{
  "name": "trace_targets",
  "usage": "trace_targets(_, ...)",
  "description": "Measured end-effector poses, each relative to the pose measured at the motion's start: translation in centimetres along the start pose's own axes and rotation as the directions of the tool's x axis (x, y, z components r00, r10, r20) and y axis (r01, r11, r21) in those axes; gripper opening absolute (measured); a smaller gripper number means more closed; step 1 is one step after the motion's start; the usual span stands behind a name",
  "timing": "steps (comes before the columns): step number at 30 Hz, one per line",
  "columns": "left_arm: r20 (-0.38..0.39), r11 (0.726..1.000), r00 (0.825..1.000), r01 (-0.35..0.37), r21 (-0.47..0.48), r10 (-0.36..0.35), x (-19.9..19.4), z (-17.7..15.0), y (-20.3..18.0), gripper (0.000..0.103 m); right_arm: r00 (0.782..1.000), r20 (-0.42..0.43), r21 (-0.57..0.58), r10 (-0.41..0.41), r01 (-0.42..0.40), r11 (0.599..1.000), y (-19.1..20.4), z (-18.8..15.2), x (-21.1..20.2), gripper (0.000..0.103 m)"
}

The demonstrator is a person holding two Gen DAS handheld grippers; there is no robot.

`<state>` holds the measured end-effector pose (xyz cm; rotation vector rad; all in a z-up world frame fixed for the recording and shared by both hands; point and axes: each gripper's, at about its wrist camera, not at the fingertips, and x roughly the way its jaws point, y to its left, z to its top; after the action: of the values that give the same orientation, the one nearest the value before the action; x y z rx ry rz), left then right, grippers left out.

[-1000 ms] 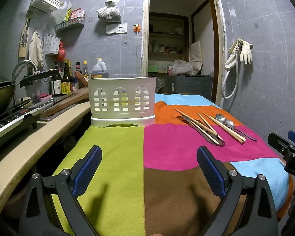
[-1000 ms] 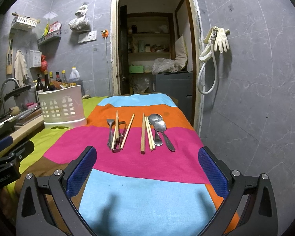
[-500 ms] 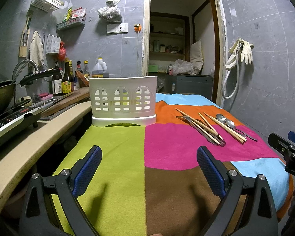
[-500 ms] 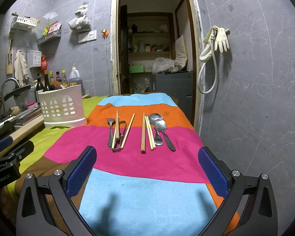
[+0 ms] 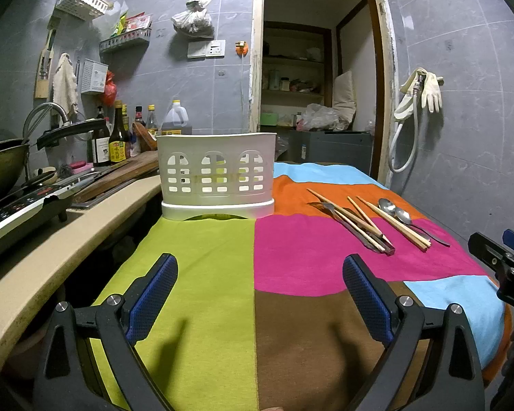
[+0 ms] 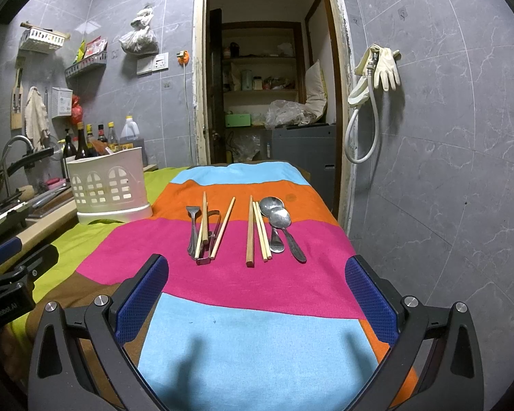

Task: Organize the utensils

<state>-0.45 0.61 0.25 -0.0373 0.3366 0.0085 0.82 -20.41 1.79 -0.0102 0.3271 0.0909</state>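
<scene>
Utensils lie untouched on the striped cloth surface (image 6: 257,284): wooden chopsticks (image 6: 250,231) beside steel spoons (image 6: 280,219), well apart from the white slotted plastic caddy (image 6: 108,185). Both grippers' fingers stand apart, empty. The right gripper (image 6: 257,298) should pinch one chopstick bundle mid-length.

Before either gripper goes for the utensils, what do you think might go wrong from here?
The chopsticks lie across the forks, so gripping one may drag the others. The two spoons overlap and lie flat on the soft cloth, so the jaws may snag fabric. The white basket stands at the cloth's far edge and could tip.
</scene>
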Motion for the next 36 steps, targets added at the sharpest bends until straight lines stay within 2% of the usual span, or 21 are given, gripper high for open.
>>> trace_targets(13, 0.004, 1.0, 1.0, -0.012, 0.027, 0.012, 0.7, 0.4, 0.6, 0.095, 1.0, 0.015, -0.039, 0.005, -0.004, 0.999, 1.3, -0.2, 1.3, 0.103)
trace_targets(22, 0.013, 0.999, 1.0, 0.004, 0.05, -0.005, 3.9, 4.2, 0.4, 0.095, 0.997, 0.073, -0.082, -0.033, 0.039, 0.996, -0.8, 3.2, 3.6, 0.103)
trace_targets(25, -0.013, 0.997, 1.0, 0.027, 0.074, -0.026, 5.7, 5.7, -0.2, 0.095, 0.997, 0.072, -0.086, -0.041, 0.047, 0.995, -1.8, 4.7, 5.2, 0.103)
trace_targets(29, -0.068, 0.992, 0.995, 0.085, 0.089, -0.079, 8.4, 7.4, -1.0, 0.095, 0.999, 0.029, -0.104, -0.026, 0.029, 0.994, -2.7, 5.9, 7.3, 0.103)
trace_targets(33, -0.143, 0.987, 0.982, 0.135, 0.086, -0.122, 11.8, 8.5, -1.9, 0.095, 0.999, -0.013, -0.129, -0.047, 0.045, 0.991, -3.8, 6.6, 9.9, 0.103)
trace_targets(36, -0.199, 0.984, 0.97, 0.161, 0.079, -0.143, 14.2, 9.0, -2.5, 0.095, 0.997, -0.074, -0.124, -0.012, 0.003, 0.992, -4.7, 6.9, 11.9, 0.101)
